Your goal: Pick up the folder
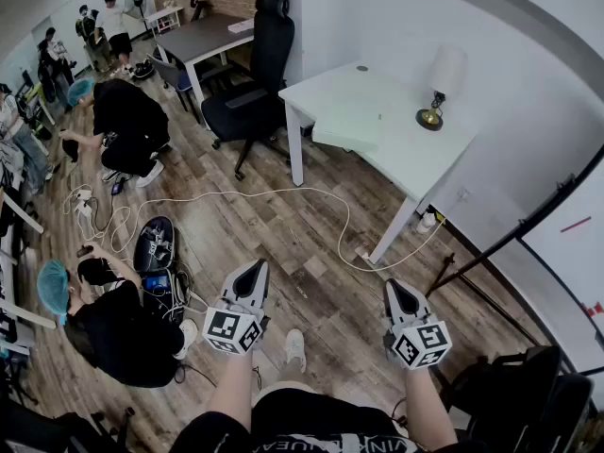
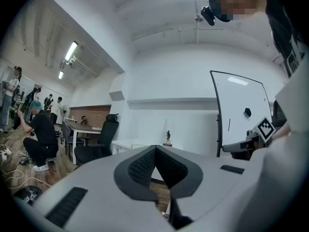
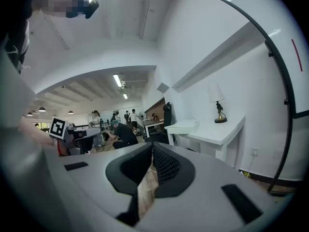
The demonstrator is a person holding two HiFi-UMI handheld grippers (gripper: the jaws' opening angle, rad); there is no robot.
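Note:
A pale green folder (image 1: 347,125) lies flat on the white table (image 1: 406,154), near its left edge. In the right gripper view the folder (image 3: 185,125) shows as a low slab at the table's near end. Both grippers are held low over the wooden floor, well short of the table. My left gripper (image 1: 253,270) has its jaws together with nothing between them, tips meeting in its own view (image 2: 155,149). My right gripper (image 1: 397,289) is shut and empty too (image 3: 151,146).
A table lamp (image 1: 434,111) stands on the table's right part. A black office chair (image 1: 255,83) sits beside the table's left end. A white cable (image 1: 283,196) loops over the floor. People crouch at the left (image 1: 127,125). A whiteboard stand (image 1: 557,225) is at the right.

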